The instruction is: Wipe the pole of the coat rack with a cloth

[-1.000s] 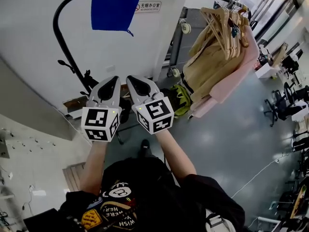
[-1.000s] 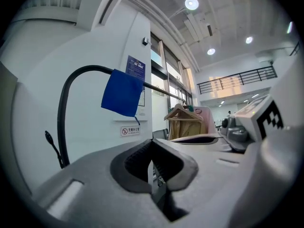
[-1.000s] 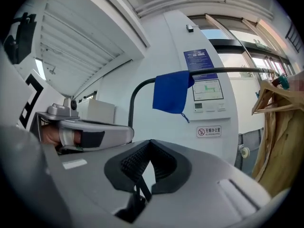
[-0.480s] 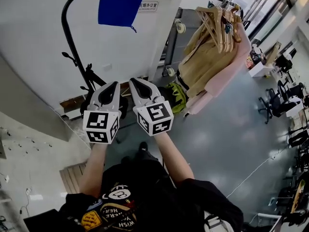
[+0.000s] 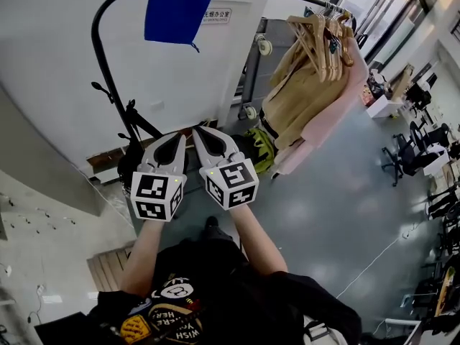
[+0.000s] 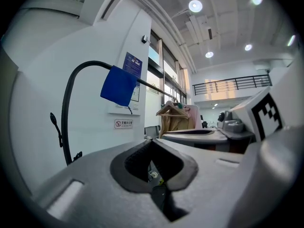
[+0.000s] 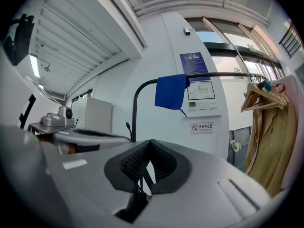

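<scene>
While the blue cloth (image 5: 178, 9) hangs draped over the top bend of the black coat-rack pole (image 5: 100, 60), both tools are held low in front of the person, well apart from it. The left hand-held gripper (image 5: 175, 136) has its jaws pressed together at the tips with nothing between them. The right hand-held gripper (image 5: 198, 130) is the same, closed and empty. The two sit side by side, noses pointing toward the wall behind the pole.

From the left gripper view the cloth (image 6: 118, 85) sits just where the tube curves over to run level. From the right gripper view it (image 7: 171, 90) hangs loose with one corner trailing.

That would suit a cloth waiting to be taken up as well as one hung back once the pole had been gone over. I can't tell which from how things lie.

As for wiping it well, I'd judge the pole too thin and round for a flat dab. The cloth wants folding round the tube, with the jaws pinching it firmly enough not to slide off the smooth metal. The bend is where contact would most easily be lost. Wooden hangers (image 5: 316, 31) and coats (image 5: 302, 99) crowd the far end, so a stroke that way could snag.
</scene>
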A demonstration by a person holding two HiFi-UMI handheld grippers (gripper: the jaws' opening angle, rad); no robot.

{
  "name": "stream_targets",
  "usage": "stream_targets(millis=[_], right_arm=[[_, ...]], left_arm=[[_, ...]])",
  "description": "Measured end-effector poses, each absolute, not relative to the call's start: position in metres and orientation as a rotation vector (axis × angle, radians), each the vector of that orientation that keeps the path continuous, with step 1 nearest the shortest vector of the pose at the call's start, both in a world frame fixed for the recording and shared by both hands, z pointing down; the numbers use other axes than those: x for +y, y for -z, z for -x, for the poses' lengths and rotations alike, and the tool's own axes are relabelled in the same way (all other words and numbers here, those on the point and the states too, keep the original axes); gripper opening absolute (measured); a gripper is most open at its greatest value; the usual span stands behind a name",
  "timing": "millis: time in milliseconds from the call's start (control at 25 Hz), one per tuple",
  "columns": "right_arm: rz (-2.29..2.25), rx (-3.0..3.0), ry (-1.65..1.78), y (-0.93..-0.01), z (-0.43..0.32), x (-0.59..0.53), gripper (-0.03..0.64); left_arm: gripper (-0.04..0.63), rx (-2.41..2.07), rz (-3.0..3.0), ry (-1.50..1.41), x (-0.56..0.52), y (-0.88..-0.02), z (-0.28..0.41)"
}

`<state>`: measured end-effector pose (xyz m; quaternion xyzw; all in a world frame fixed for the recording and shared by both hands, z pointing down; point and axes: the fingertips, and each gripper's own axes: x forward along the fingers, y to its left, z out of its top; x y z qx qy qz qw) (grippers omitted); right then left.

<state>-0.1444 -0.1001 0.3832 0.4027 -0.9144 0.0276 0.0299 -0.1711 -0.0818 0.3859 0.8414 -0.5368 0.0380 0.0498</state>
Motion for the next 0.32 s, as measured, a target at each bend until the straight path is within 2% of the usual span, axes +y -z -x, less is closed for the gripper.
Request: stream_targets(millis=[320], right_arm=[[-1.225,-2.817,-0.079,-0.390,0.152,-0.084,0.000]], left_arm=[[0.003,-1.614,-2.567,-0.104,-0.068,-0.393,0.173]])
